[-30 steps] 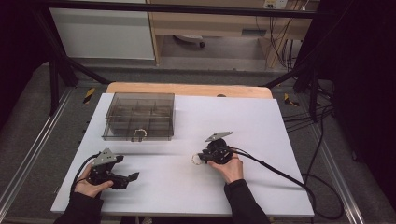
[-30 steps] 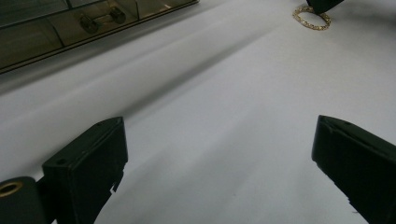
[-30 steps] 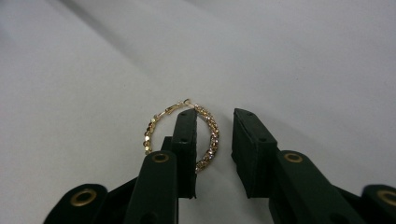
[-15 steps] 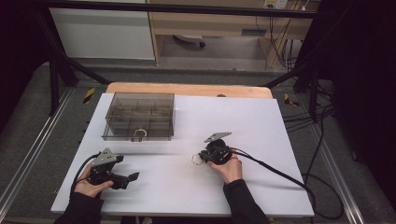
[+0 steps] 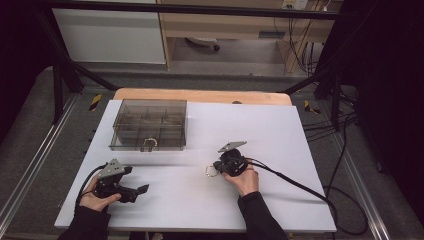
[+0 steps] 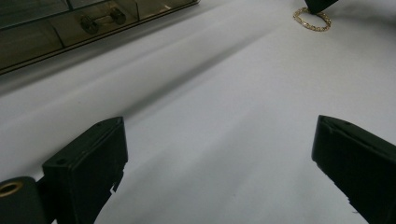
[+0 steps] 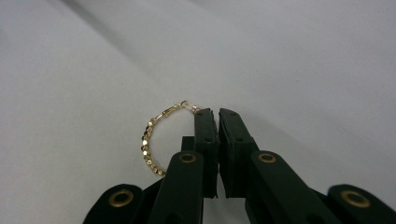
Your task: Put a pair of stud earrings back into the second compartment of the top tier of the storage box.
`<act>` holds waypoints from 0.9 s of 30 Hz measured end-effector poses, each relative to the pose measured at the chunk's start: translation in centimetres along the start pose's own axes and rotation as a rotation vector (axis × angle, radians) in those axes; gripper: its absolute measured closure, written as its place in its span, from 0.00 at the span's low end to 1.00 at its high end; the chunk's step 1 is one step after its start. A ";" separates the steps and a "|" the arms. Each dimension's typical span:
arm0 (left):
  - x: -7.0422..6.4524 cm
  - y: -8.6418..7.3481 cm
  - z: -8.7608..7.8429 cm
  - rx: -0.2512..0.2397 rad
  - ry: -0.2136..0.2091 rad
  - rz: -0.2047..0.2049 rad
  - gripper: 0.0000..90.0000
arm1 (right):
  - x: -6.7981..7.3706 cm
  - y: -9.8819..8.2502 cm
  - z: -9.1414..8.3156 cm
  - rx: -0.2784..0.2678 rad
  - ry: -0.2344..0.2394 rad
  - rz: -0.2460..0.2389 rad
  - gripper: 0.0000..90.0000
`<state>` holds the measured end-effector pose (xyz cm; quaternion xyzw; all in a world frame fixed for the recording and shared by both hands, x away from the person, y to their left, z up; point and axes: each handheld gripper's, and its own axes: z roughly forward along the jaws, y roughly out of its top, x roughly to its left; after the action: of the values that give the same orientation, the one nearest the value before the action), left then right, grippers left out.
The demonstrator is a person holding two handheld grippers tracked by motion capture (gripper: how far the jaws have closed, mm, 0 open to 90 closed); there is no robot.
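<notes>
A gold hoop earring (image 7: 154,140) lies flat on the white table (image 5: 300,150), near the middle and well apart from the clear plastic box (image 5: 149,125) with compartments that stands at the far left. The right gripper (image 7: 212,112) is set down at the hoop's edge; its jaws have just been closing and are now drawn together with hardly a gap between them. In the right gripper view the thin wire end of the hoop runs up to the jaw tips, while the rest of the ring lies to the left of the jaws, outside them; whether the wire is truly pinched cannot be told, since the tips hide that spot. The left gripper (image 6: 219,140) is held low over bare table near the front left, its jaws spread wide with nothing between them. The step in hand is judged to be the picking up of the earring. For this to go well, the grip should be tested by a slow, slight lift: if the hoop rises with the tips, it can be carried level toward the box; if it stays flat, the jaws should be reopened and set astride the wire before another squeeze is made.
</notes>
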<state>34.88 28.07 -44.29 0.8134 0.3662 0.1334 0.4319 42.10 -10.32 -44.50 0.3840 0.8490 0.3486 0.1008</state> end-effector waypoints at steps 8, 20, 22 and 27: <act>0.0 0.0 0.0 -0.001 0.000 0.000 0.04 | 0.0 0.1 -0.3 -0.009 0.009 0.000 0.97; 0.0 0.0 0.0 -0.003 -0.003 0.000 0.04 | -0.1 0.4 -1.2 -0.031 0.015 -0.007 0.97; 0.0 0.0 0.0 -0.003 -0.003 -0.001 0.04 | 0.0 0.5 -1.4 -0.030 0.018 -0.006 0.97; 0.0 0.0 -0.1 -0.003 -0.003 -0.001 0.04 | 0.0 0.6 -1.8 -0.038 0.018 -0.006 0.97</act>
<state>34.89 28.11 -44.24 0.8127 0.3657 0.1328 0.4337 41.68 -10.99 -42.77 0.3764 0.8443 0.3676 0.1015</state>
